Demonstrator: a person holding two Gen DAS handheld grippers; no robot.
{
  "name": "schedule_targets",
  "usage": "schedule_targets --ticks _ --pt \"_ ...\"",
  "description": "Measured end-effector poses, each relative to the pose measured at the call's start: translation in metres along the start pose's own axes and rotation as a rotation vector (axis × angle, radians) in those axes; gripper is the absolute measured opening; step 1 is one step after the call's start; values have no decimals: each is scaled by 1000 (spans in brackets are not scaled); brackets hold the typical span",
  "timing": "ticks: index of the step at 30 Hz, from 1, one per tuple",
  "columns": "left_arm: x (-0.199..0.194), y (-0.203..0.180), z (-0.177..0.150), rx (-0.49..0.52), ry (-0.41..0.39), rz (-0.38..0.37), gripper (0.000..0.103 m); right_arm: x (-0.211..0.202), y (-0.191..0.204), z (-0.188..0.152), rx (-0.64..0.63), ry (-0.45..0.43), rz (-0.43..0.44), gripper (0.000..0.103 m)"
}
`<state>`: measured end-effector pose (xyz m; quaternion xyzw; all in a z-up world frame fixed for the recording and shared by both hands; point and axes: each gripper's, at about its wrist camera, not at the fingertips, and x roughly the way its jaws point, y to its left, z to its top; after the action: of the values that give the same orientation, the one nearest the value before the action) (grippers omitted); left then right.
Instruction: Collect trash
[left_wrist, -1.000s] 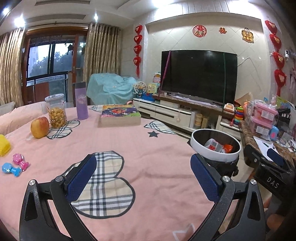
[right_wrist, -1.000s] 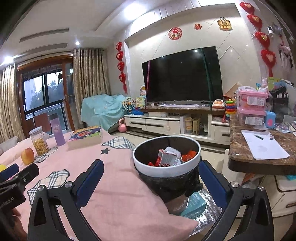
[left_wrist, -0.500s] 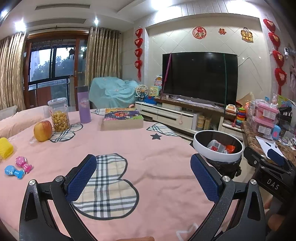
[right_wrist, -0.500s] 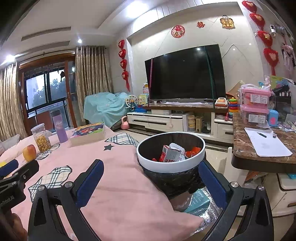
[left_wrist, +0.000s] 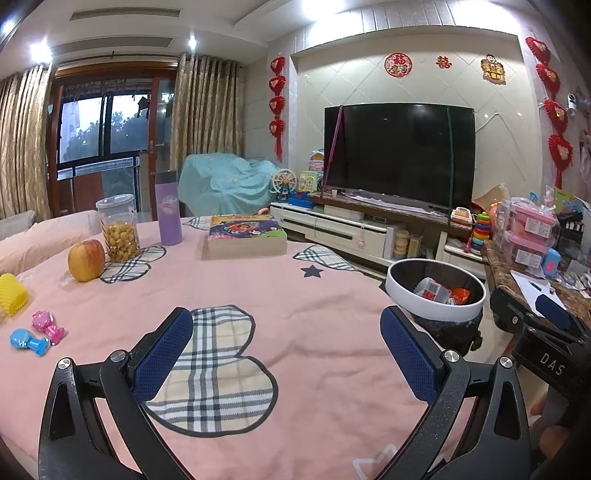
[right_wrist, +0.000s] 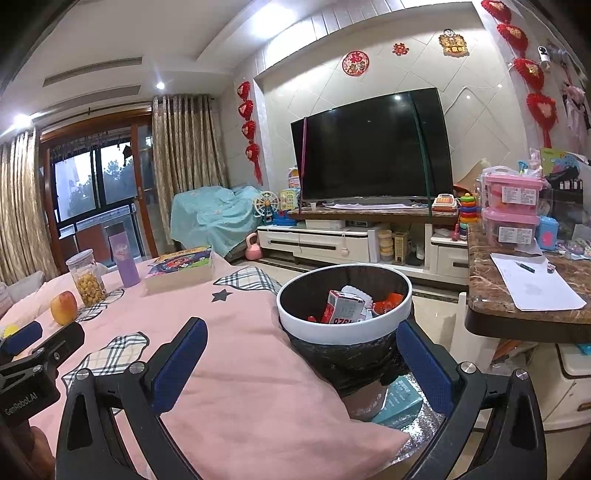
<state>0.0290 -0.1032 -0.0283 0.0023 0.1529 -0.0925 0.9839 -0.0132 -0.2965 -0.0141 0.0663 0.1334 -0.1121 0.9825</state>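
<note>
A round bin (left_wrist: 436, 308) with a white rim and black liner stands beside the table's right edge; in the right wrist view the bin (right_wrist: 343, 325) sits just ahead, between my fingers. Inside lie a red-and-white carton (right_wrist: 341, 306) and red wrappers (right_wrist: 388, 300). My left gripper (left_wrist: 286, 354) hangs open over the pink tablecloth (left_wrist: 303, 325) with nothing between its blue pads. My right gripper (right_wrist: 301, 363) is open too, empty, over the table's right corner and facing the bin. The right gripper's body (left_wrist: 546, 339) shows at the far right of the left wrist view.
On the table: an apple (left_wrist: 86, 260), a snack jar (left_wrist: 118, 229), a purple bottle (left_wrist: 169, 214), a boxed book (left_wrist: 245, 236), small toys (left_wrist: 37, 332). A marble counter (right_wrist: 517, 295) with paper stands right of the bin. A TV (left_wrist: 399, 155) and cabinet lie beyond.
Both grippers have risen and tilted up a little, so the table and bin sit lower in view. Both stay open and empty.
</note>
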Motion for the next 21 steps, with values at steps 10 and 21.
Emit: schedule_targets --ticks 10,21 --pt "1 -2 -1 8 11 -8 103 2 -1 0 3 8 3 103" --pt "1 -2 -2 9 11 -8 103 1 -1 -1 7 8 8 103"
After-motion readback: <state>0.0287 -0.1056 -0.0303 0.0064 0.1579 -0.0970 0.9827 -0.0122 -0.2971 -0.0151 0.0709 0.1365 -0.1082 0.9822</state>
